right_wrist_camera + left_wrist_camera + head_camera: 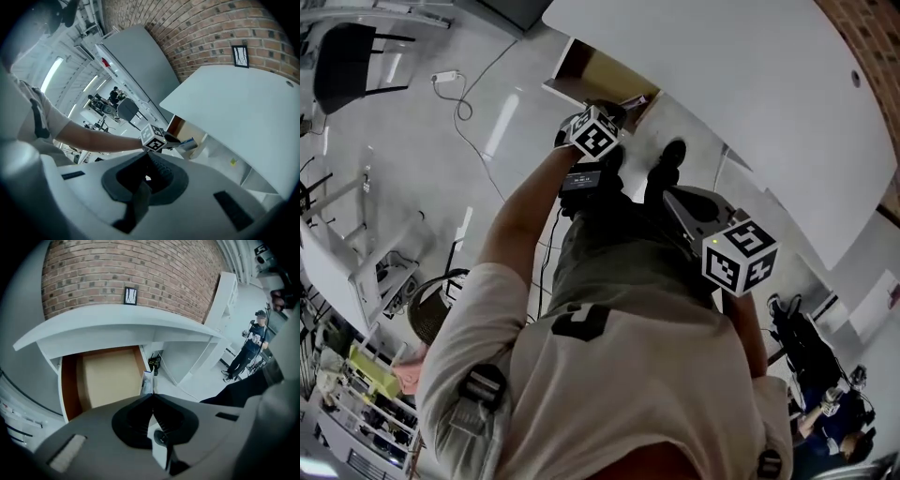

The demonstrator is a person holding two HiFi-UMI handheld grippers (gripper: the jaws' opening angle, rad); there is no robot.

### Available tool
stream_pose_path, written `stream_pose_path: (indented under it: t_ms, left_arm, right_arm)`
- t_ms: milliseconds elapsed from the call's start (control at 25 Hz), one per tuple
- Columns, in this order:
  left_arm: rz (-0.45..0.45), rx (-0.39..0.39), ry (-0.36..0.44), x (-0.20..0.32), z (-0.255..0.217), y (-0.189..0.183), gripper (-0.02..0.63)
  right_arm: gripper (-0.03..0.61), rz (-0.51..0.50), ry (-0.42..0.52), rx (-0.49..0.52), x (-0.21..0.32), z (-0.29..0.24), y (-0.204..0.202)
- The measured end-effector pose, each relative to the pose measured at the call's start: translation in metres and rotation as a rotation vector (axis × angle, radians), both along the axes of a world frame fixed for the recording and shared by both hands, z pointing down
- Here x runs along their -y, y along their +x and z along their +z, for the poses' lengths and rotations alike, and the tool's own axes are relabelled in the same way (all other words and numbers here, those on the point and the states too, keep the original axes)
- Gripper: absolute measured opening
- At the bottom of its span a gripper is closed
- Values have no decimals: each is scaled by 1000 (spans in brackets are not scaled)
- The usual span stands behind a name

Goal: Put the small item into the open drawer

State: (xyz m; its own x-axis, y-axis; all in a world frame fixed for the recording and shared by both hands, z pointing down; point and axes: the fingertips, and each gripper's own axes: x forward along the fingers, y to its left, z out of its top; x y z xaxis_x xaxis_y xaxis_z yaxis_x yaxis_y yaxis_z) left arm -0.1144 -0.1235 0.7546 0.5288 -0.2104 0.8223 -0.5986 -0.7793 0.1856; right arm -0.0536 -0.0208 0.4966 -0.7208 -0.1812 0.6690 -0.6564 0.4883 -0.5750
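Left gripper (151, 395): jaws pinched on small packet (146, 382), arm (520, 217) outstretched | Right gripper (149, 157): jaws together, empty, angled down

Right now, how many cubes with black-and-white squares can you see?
2. One cube rides on the left gripper, near the open drawer. The other cube rides on the right gripper, lower and closer to the person. I see no others.

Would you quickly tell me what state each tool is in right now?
Left tool: closed, holding a small box.
Right tool: closed, with nothing in it.
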Motion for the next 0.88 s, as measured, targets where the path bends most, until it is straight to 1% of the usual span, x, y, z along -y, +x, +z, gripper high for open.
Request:
stream_pose_path:
  t_ms: [120, 200, 280, 360, 480, 560, 680, 720, 800, 880]
  left_arm:
    - [2, -21, -19, 6, 15, 14, 5]
    - [14, -22, -36, 6, 25, 20, 5]
    - [32, -14, -49, 5, 34, 22, 5]
    - [28, -29, -76, 4, 41, 24, 6]
    - [-48, -88, -157, -1, 44, 21, 6]
    - [-103, -97, -193, 1, 48, 14, 8]
    - [-127, -120, -229, 2, 48, 12, 11]
    - [-131, -127, -240, 0, 48, 11, 20]
    - [-142, -132, -268, -4, 48, 7, 134]
    - [-147, -129, -279, -6, 45, 4, 143]
  right_arm:
    - [2, 23, -33, -13, -5, 11, 5]
    - [2, 35, -48, -28, -8, 17, 8]
    - [2, 40, -54, -47, -11, 21, 10]
    - [2, 42, -55, -60, -13, 24, 12]
    - [2, 51, -73, -58, -18, 27, 12]
    - [2, 48, -81, -50, -16, 29, 11]
    - [2, 25, -70, -49, -10, 29, 10]
    - [2, 18, -67, -51, -9, 28, 8]
    - [2, 5, -62, -54, -9, 27, 5]
    - [2, -4, -53, -56, -9, 26, 3]
